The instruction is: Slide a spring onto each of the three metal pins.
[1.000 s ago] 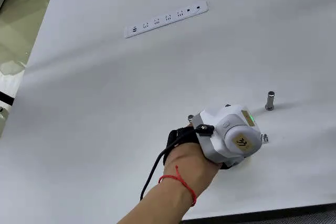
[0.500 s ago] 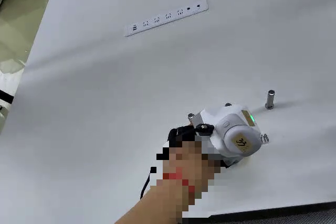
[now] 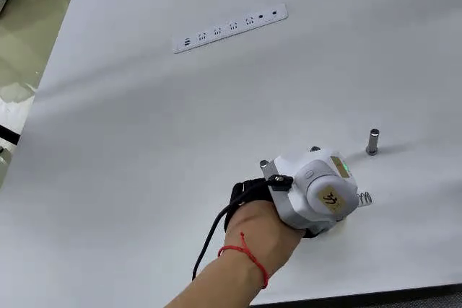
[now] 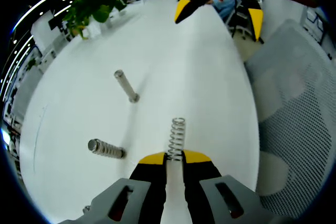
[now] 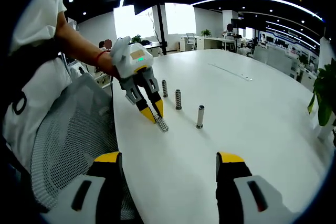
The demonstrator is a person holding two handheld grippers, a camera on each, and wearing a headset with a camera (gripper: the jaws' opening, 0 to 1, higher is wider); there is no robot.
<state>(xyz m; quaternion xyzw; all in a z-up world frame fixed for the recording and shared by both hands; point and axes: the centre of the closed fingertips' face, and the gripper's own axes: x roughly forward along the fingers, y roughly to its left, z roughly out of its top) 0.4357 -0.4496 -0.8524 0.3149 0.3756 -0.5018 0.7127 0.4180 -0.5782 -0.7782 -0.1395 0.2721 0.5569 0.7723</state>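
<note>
My left gripper (image 3: 354,200) is near the table's front edge, shut on one end of a loose spring (image 3: 364,197). The left gripper view has the spring (image 4: 177,136) sticking out ahead of the closed yellow tips (image 4: 174,157). Beyond it stands a bare metal pin (image 4: 126,86), with a spring-covered pin (image 4: 106,149) to the left. From the right gripper view I see two pins wearing springs (image 5: 164,88) (image 5: 178,99), the bare pin (image 5: 200,116), and the held spring (image 5: 161,123). My right gripper (image 5: 169,159) is open, off to the side with nothing between its jaws.
A white power strip (image 3: 229,27) lies far back on the white table (image 3: 144,142). The table's front edge runs just below my hand. A grey mesh chair (image 5: 68,129) stands beside the table. A potted plant (image 4: 94,3) sits at the far end.
My left gripper has drifted slightly toward the near edge with the spring still in it. The bare pin has not moved.
</note>
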